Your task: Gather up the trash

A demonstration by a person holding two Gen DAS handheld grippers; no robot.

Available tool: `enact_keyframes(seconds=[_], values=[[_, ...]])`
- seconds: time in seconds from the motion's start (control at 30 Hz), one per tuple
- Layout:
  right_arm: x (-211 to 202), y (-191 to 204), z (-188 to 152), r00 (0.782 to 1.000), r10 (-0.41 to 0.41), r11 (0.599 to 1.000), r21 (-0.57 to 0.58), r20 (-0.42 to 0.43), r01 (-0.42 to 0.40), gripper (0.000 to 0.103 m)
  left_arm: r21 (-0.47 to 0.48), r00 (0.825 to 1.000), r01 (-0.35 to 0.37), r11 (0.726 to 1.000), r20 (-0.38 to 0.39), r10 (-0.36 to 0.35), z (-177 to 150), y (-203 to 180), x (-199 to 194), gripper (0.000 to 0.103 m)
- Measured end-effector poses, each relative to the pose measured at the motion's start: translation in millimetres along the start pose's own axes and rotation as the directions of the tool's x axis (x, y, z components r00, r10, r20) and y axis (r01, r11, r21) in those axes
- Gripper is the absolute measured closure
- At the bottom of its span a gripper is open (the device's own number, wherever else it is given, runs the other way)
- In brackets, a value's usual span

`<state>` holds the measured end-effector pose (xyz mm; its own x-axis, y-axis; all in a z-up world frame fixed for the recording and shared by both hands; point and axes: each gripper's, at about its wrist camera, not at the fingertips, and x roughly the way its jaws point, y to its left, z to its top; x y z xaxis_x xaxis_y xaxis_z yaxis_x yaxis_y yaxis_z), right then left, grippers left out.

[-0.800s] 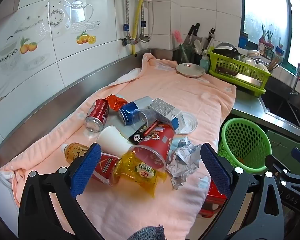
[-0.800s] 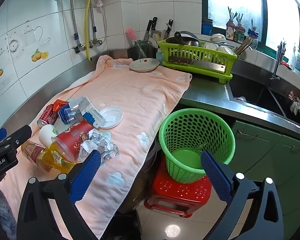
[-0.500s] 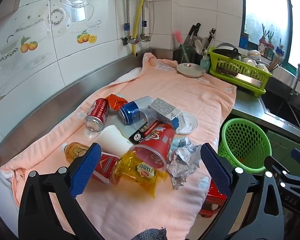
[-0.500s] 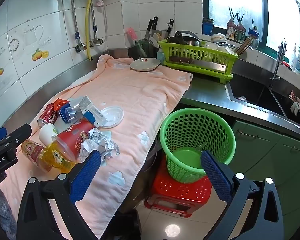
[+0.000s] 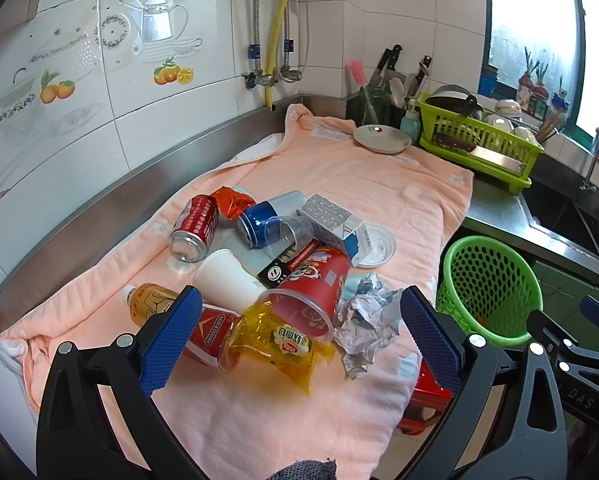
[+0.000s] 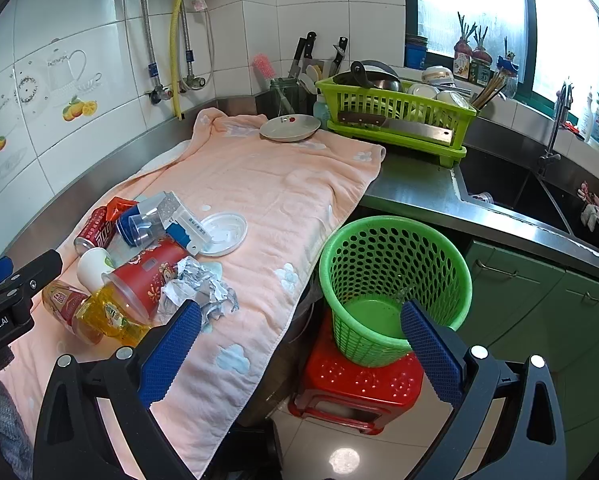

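A pile of trash lies on the pink towel [image 5: 339,176]: a red can [image 5: 193,228], a blue can [image 5: 265,216], a white paper cup [image 5: 227,276], a red noodle cup [image 5: 311,288], a yellow wrapper [image 5: 283,344], crumpled paper [image 5: 365,318], a tea bottle [image 5: 151,302] and a white lid [image 5: 375,242]. My left gripper [image 5: 299,336] is open just before the pile. My right gripper [image 6: 299,344] is open, off the counter edge, beside the green basket [image 6: 395,264]. The basket stands on a red stool [image 6: 359,384].
A plate [image 6: 289,128] sits at the towel's far end. A green dish rack [image 6: 395,116] with dishes and a cleaver stands beyond it, with knives behind. The sink [image 6: 515,196] is to the right. Green cabinets [image 6: 539,312] run under the counter.
Both grippers have barely shifted. Both remain open and empty.
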<state>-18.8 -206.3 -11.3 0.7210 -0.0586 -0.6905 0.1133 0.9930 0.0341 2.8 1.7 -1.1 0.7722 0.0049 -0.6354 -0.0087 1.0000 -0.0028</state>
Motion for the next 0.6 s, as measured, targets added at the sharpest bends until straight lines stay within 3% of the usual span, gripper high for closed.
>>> enact_keyframes(seconds=[0.6], values=[[4.3,0.4,-1.3,1.000,-0.001,1.000,0.000,-0.001,0.001,0.006,0.006,1.000,0.002,1.000,-0.005,-0.002,0.3,-5.0,0.2,0.005]])
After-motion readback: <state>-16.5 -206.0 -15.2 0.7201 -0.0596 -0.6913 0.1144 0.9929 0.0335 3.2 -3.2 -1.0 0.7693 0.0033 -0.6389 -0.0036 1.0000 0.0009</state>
